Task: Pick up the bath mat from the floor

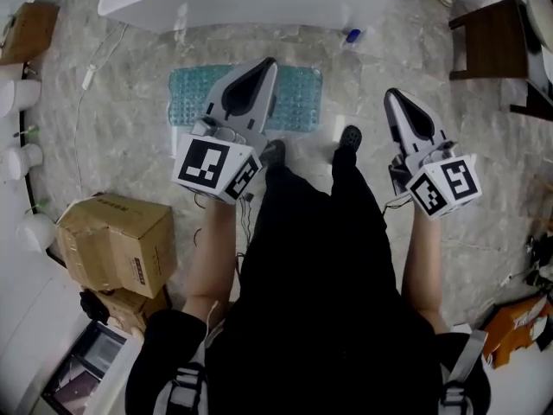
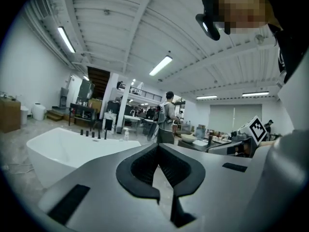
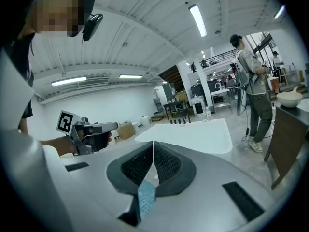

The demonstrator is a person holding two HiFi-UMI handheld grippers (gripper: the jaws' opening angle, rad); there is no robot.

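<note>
Head view: I see the teal bath mat (image 1: pixel 298 102) lying flat on the floor at upper centre, just below the white bathtub (image 1: pixel 251 3). My left gripper (image 1: pixel 268 64) covers its left part, and the right gripper (image 1: pixel 394 95) hangs off to its right. Cardboard boxes (image 1: pixel 112 240) sit lower left, label unreadable.

Left gripper view: pads meet at the tips, nothing between. Only here, a standing person (image 2: pixel 167 120) shows mid-frame.

Right gripper view: pads pressed together, with a teal sliver in the gap beneath.

Bath mat (image 1: pixel 298 102) teal, bubbled; floor (image 1: pixel 130 137) grey marbled.
</note>
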